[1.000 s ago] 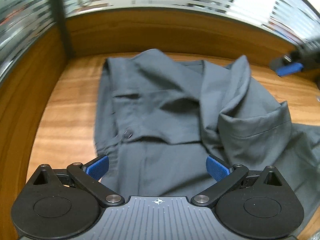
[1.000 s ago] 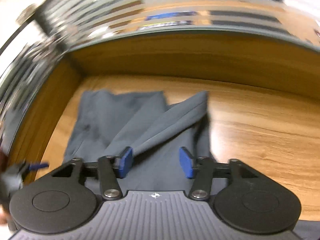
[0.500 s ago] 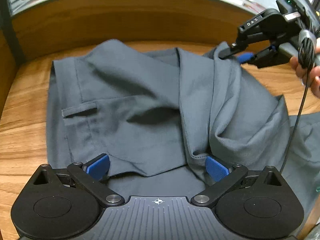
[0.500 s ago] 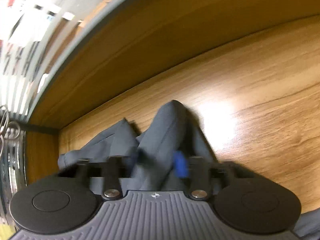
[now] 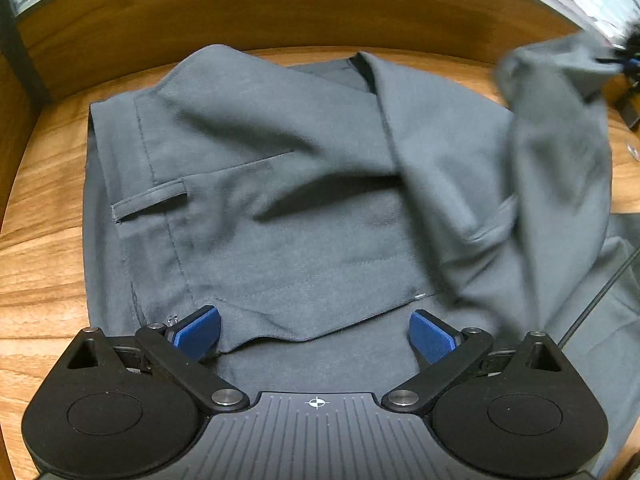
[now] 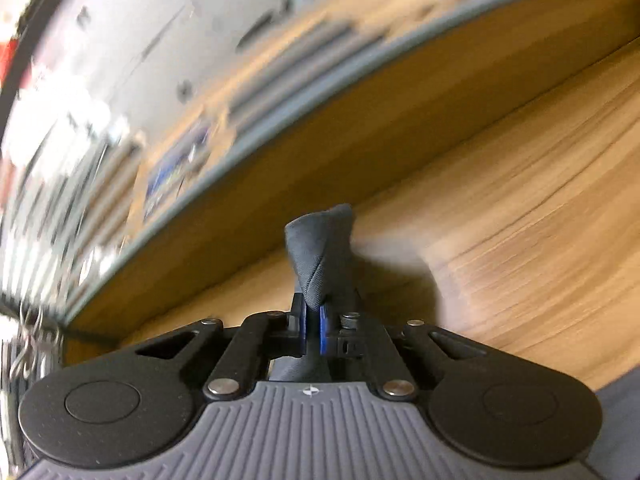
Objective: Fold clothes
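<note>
Grey trousers (image 5: 280, 200) lie spread on the wooden table, with the waistband and a belt loop (image 5: 148, 200) at the left. My left gripper (image 5: 316, 334) hovers open just over the near part of the cloth, and a fabric edge runs between its blue pads (image 5: 198, 332). My right gripper (image 6: 313, 312) is closing, its pads pinched on a raised fold of the trousers (image 6: 320, 248). In the left wrist view that fold (image 5: 560, 120) is lifted at the upper right, blurred, with the right gripper (image 5: 624, 60) a dark smear at its top.
The wooden table (image 5: 40, 260) has a raised wooden back wall (image 5: 280, 12) with glass above it. A thin black cable (image 5: 600, 292) hangs at the right. Bare tabletop (image 6: 520, 220) stretches to the right of the held fold.
The right gripper's jaws went from open around a fold to pinched on it, then rolled and carried it up and to the right. The left gripper dropped closer to the cloth.
</note>
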Demonstrator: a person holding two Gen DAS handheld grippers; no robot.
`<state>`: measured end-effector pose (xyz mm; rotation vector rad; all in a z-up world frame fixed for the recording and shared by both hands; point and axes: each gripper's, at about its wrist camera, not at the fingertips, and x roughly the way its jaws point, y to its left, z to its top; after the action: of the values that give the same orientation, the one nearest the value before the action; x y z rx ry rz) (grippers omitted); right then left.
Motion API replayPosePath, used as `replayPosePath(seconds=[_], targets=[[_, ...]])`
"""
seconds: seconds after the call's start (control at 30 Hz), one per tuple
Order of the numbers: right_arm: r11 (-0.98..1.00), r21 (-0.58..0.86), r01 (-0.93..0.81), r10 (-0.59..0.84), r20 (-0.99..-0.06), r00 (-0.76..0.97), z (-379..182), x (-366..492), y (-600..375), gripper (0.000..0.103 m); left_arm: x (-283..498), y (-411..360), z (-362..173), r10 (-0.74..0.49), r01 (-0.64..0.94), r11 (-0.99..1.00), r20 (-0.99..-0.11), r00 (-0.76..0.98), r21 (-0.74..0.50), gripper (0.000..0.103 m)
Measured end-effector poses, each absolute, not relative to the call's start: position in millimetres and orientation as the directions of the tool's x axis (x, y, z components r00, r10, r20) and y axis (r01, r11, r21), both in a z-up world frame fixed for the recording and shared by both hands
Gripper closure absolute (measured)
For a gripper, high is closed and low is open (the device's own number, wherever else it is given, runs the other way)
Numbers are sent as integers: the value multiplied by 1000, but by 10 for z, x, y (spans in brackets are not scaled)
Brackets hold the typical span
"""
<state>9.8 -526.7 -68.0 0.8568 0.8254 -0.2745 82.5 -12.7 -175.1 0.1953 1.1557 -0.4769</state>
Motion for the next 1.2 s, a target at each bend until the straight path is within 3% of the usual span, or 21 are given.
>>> replayPosePath(seconds=[0.17,0.33,0.67,0.83,1.07,1.2], targets=[[588,515,624,-147,-690,709,-200,-587,-5850,98,878,-40,-1691,-288,339,924,-908,305,-179,4],[594,356,721,-350,-693,630,3,-1048,-6189,98,860,81,-1484,-421,148,907,-856,302,-394,5],[593,226,773,-373,-774,512,-480,-1754,-6795,99,398,-602,-1373,-467,183,882,-857,217,-434,5],[706,212,676,-351,-725,593,-165,-1713,-7137,99,166,-1160,-1380,-467,243,874,-868,171,-422,5],[877,82,473,-347,-572,743,325,-1700,-7183,99,-74,-1766,-1323,-445,281,879,-874,195,-385,5],[873,104,477,-287,-681,674,-164,-1905,-7315,96,-192,-1880,-1209,-413,253,899,-884,220,-357,5]])
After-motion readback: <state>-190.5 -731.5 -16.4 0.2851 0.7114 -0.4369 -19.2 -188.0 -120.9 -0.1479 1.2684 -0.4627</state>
